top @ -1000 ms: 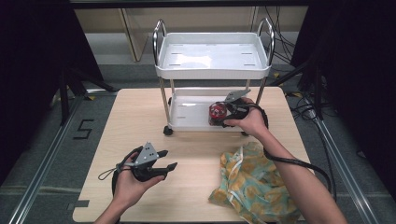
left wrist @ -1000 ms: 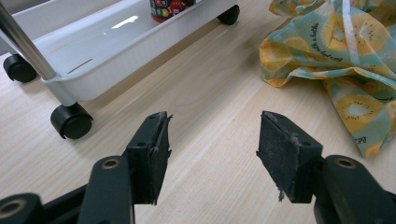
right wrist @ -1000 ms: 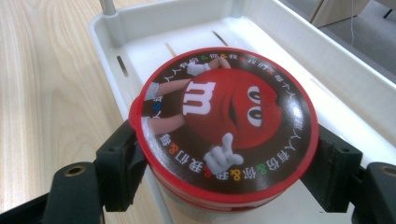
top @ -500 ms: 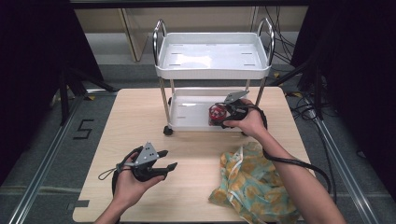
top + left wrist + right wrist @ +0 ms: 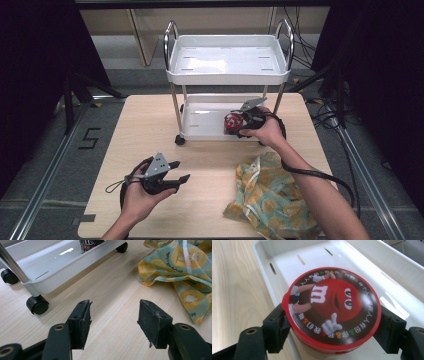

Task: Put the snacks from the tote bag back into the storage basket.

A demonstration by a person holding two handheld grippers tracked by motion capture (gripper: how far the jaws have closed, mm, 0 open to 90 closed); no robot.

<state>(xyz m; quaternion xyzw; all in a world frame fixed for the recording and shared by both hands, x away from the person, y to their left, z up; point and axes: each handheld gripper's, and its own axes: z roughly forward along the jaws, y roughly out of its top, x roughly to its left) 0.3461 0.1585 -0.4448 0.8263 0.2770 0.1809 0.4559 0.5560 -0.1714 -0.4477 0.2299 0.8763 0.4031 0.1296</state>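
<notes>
A red-lidded candy tub [image 5: 331, 309] is clamped between the jaws of the right gripper [image 5: 239, 121] over the lower tray [image 5: 202, 117] of the white cart; nothing has shifted in the past second, so placement looks unfinished, while the left gripper [image 5: 179, 171] is held wide open and empty in front of the cart

Red candy tin [image 5: 332, 310] clamped in hand-held gripper [image 5: 332, 327], over white tray [image 5: 372, 272]
</notes>
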